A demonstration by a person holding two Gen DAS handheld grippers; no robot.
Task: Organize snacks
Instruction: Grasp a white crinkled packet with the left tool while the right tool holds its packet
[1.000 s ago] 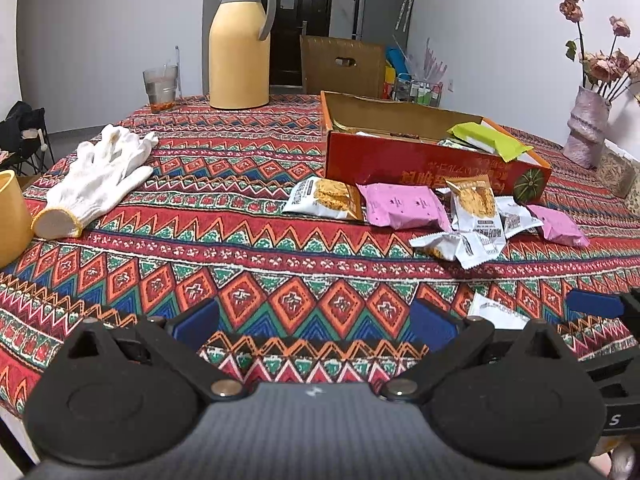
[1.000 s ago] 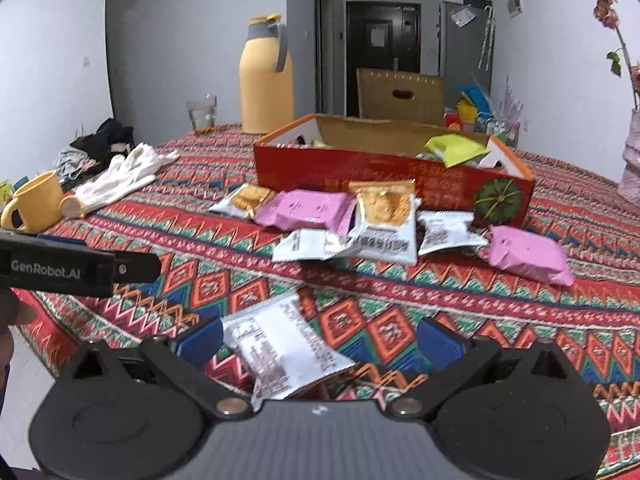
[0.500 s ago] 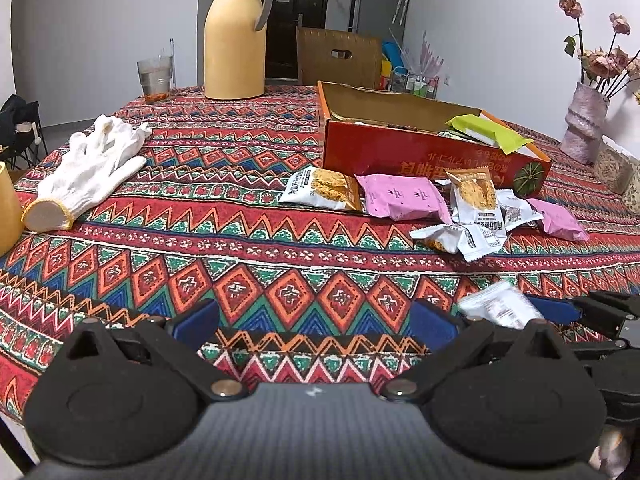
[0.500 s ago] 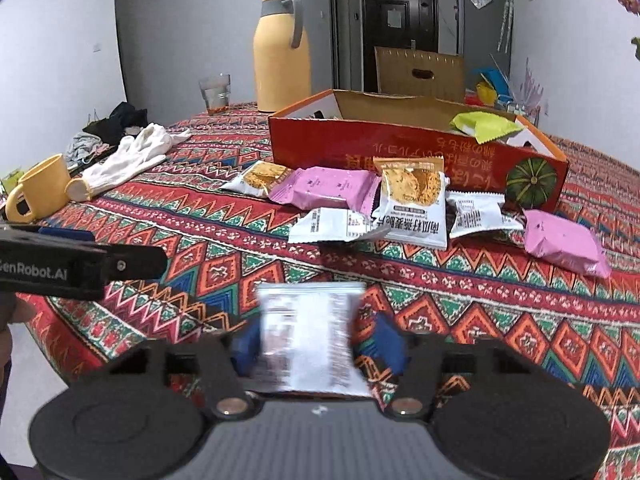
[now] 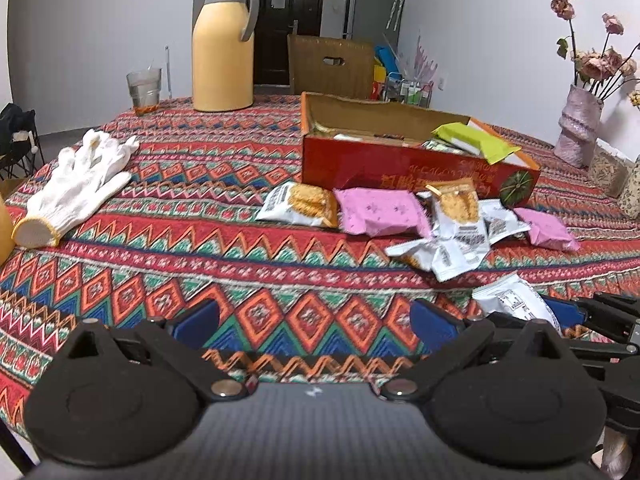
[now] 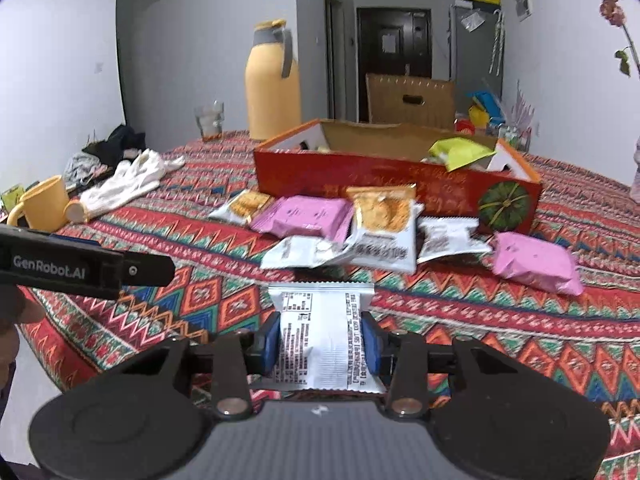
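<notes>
My right gripper [image 6: 320,344] is shut on a white snack packet [image 6: 322,336] and holds it above the near part of the table; the packet also shows in the left wrist view [image 5: 512,300]. My left gripper [image 5: 314,322] is open and empty over the patterned cloth. A red cardboard box [image 6: 384,184] with a green packet [image 6: 458,152] in it stands ahead. Several snack packets lie in front of it, among them a pink packet [image 6: 306,216], a cracker packet [image 6: 384,224] and another pink packet [image 6: 534,262].
A yellow thermos jug [image 5: 224,46] and a glass [image 5: 144,88] stand at the far side. White gloves [image 5: 78,188] lie at the left, with a yellow mug [image 6: 42,204] near the edge. A vase of dried flowers [image 5: 580,128] stands at the right.
My right gripper has closed on the white packet and lifted it off the cloth, turning it square to the camera. The left gripper has stayed open and risen slightly.
</notes>
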